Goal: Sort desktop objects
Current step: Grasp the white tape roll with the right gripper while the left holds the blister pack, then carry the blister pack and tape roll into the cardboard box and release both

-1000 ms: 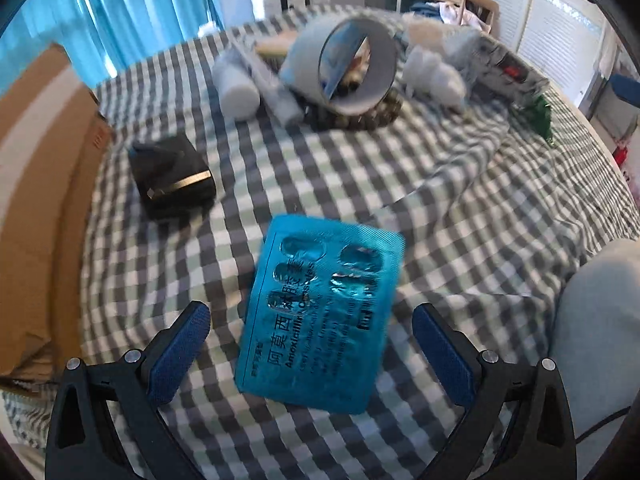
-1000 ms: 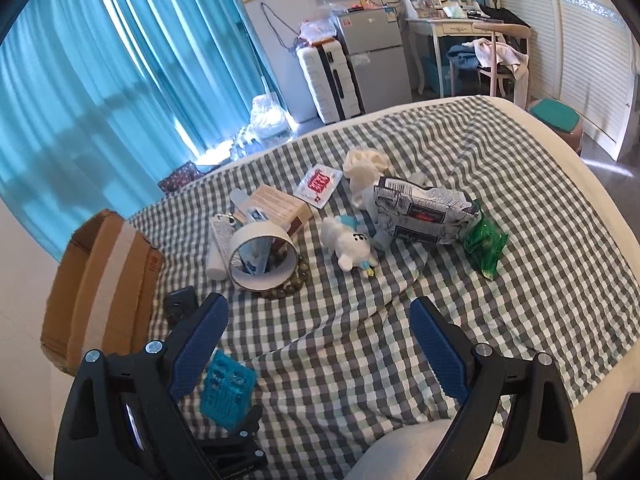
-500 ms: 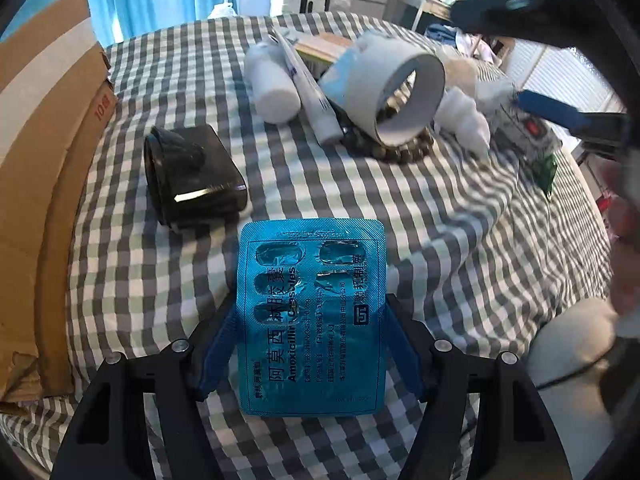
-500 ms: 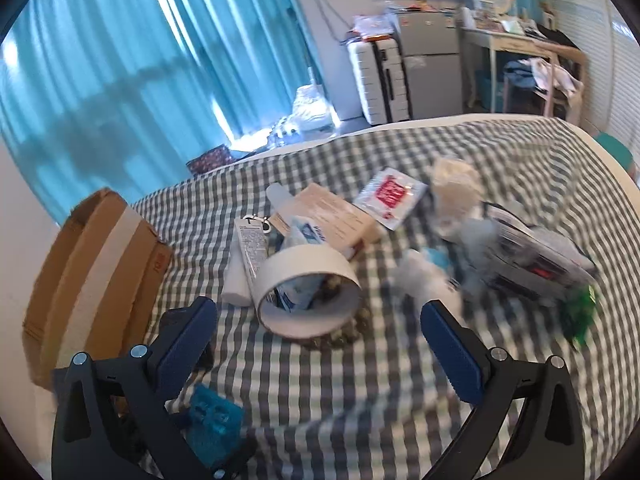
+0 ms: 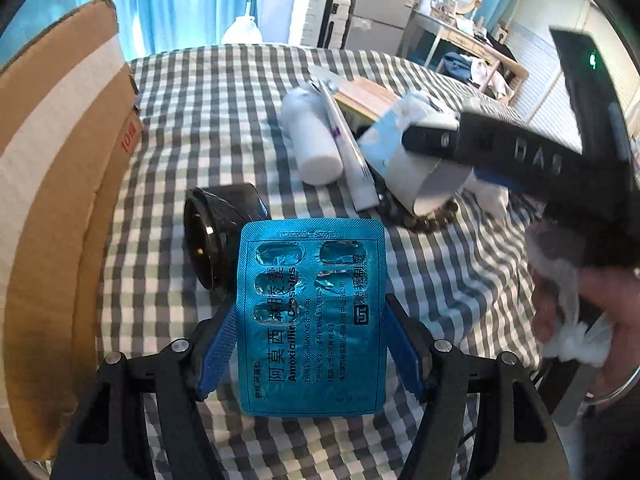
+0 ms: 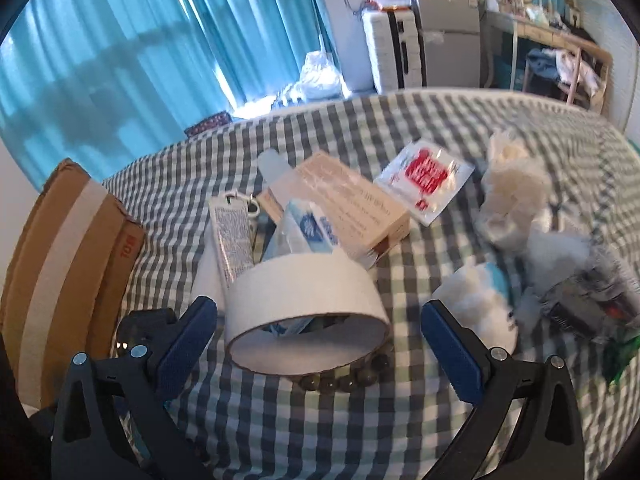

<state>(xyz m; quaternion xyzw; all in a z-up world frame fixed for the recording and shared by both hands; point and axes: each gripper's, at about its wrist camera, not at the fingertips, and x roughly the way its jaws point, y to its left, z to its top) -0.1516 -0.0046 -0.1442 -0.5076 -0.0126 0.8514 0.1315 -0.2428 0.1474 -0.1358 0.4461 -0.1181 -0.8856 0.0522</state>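
Two blue-padded grippers work over a bed covered in a grey-and-white checked cloth (image 5: 208, 120). The left gripper (image 5: 310, 344) is clamped on the side edges of a teal blister pack (image 5: 312, 320), held clear of the cloth; its foil reads "Amoxicillin Capsules" beside lines of Chinese print. Just behind the pack lies a black case (image 5: 218, 236), and at the left edge stands a cardboard box (image 5: 52, 184) with a red "10" printed on its flap. The right gripper (image 6: 320, 344) has its jaws wide apart with nothing pressed between them, poised over a white tape roll (image 6: 304, 300) that rests against a dark bead bracelet (image 6: 344, 378). Behind the roll lie a tube (image 6: 234, 236) with small print too fine to read, a tan carton (image 6: 348, 212), and a white sachet (image 6: 426, 174) with a blurred red label. Seen from the left wrist, a hand (image 5: 592, 312) grips the right gripper's dark body, which bears pale letters too blurred to read.
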